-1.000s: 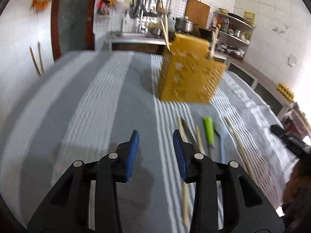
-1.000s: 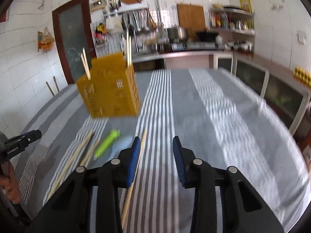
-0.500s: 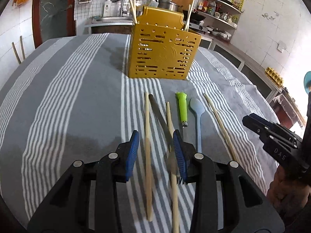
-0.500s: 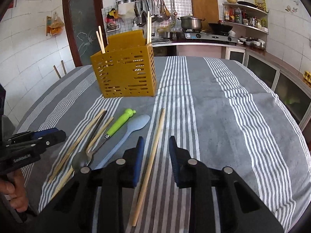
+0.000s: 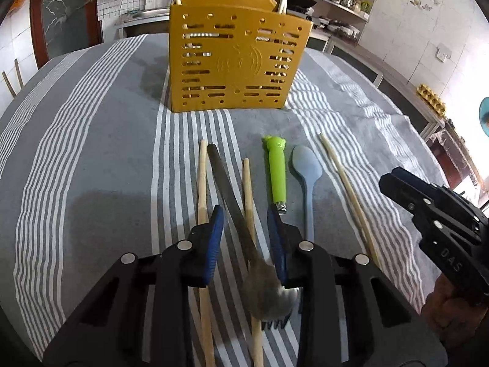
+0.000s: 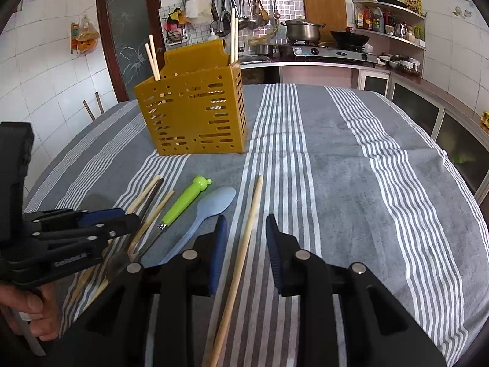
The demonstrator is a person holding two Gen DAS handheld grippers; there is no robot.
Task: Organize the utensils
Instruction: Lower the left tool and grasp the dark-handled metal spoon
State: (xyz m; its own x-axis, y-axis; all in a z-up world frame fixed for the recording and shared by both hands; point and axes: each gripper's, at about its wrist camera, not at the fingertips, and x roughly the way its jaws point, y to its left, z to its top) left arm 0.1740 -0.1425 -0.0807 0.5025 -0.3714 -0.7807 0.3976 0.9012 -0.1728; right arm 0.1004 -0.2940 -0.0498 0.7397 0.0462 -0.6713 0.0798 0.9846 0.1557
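A yellow slotted utensil holder (image 5: pixel 238 61) stands on the striped cloth, with chopsticks upright in it; it also shows in the right wrist view (image 6: pixel 195 113). In front of it lie wooden chopsticks (image 5: pixel 201 183), a metal fork (image 5: pixel 232 202), a green-handled tool (image 5: pixel 276 171), a pale blue spoon (image 5: pixel 307 171) and a single chopstick (image 5: pixel 345 180). My left gripper (image 5: pixel 247 214) is open with the fork's handle and a chopstick between its fingers. My right gripper (image 6: pixel 246 223) is open, low over the single chopstick (image 6: pixel 244 244), which runs between its fingers.
The table carries a grey and white striped cloth (image 6: pixel 366 183). A kitchen counter with a pot and stove (image 6: pixel 305 30) stands behind the table, a door (image 6: pixel 128 30) at the back left, and shelves (image 6: pixel 391 24) at the right.
Both grippers have moved forward and down toward the utensils. The left now straddles the fork, the right straddles the single chopstick. The holder looms larger.
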